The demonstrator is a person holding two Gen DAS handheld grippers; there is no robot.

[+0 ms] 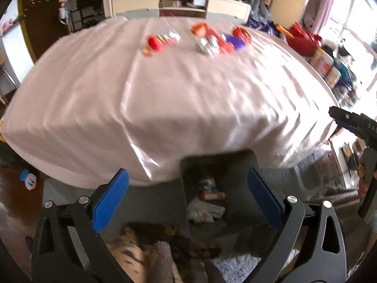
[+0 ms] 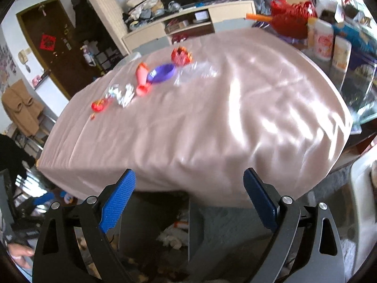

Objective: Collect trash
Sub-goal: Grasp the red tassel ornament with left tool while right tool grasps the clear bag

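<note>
Both claws, yours, wide apart, holding nothing: left gripper, right gripper. Trash pile sits far ahead, across pink tablecloth, leaning left of right claw. Dark bin below, near table edge. Left claw looks closer to bin.

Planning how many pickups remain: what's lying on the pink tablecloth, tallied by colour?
Red or orange: 3, a small wrapper, a bottle-shaped piece, a crumpled wrapper
Silver foil: 1
Purple dish: 1
Clear plastic: 1
Total: 6
</note>
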